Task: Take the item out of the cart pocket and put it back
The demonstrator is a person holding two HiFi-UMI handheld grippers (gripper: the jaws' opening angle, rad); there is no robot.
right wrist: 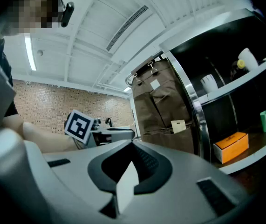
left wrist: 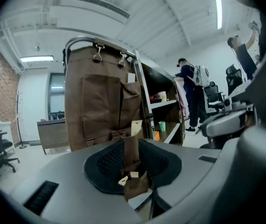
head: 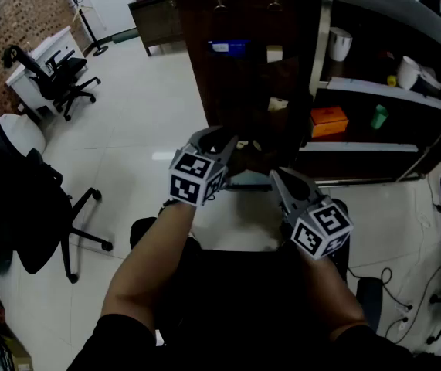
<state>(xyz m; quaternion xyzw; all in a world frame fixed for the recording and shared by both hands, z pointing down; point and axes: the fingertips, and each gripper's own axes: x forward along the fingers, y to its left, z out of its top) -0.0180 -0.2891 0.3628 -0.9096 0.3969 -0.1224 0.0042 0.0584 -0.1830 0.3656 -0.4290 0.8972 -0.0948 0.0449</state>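
A cart's dark brown fabric side (head: 243, 76) hangs from clips and has pockets. A cream card (head: 278, 104) sticks out of one pocket; the same card (left wrist: 136, 127) shows in the left gripper view, and the card (right wrist: 178, 126) shows in the right gripper view. My left gripper (head: 224, 144) is held up just short of the fabric, below and left of the card, jaws together and empty. My right gripper (head: 276, 178) hangs lower and to the right, also shut on nothing. Only a thin slit shows between the left gripper's (left wrist: 133, 164) pads and the right gripper's (right wrist: 126, 183) pads.
Higher pockets hold a blue item (head: 228, 47) and another cream tag (head: 274, 52). The cart's shelves (head: 374, 91) at right carry an orange box (head: 328, 120), a green cup (head: 379, 116) and white containers. Office chairs (head: 27, 199) stand at left. Cables (head: 405, 300) lie on the floor at right. A person (left wrist: 188, 94) stands beyond the cart.
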